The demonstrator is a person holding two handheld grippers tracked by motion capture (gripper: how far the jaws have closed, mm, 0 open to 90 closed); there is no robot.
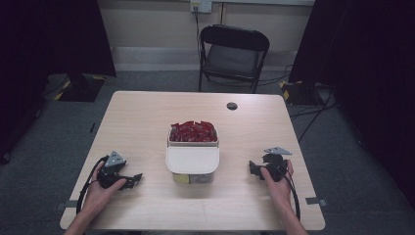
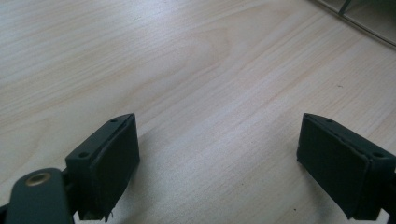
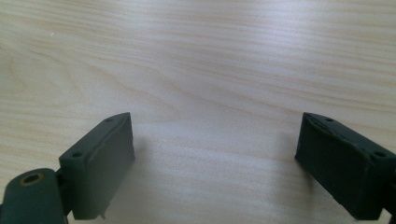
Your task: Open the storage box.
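A: Nearest the high camera I've got both hands low on the table (image 1: 147,112). What's the left gripper (image 1: 133,179) doing?

B: I see it resting on the wood left of the box (image 1: 192,166), jaws pointing toward it and spread wide. In the left gripper view there's just bare wood grain between the pads (image 2: 112,163), nothing held.

A: And my right gripper (image 1: 252,168)?

B: Same story. It sits right of the box, jaws facing in and wide apart. The right gripper view gives me bare table between the pads (image 3: 105,161), no grip on anything.

A: Where's the box exactly?

B: Middle of the table, between the two grippers and well apart from both. Its white lid (image 1: 192,160) covers the near part. The far part is uncovered and heaped with red packets (image 1: 193,131).

A: Anything past the table?

B: A black folding chair (image 1: 234,54) by the wall.
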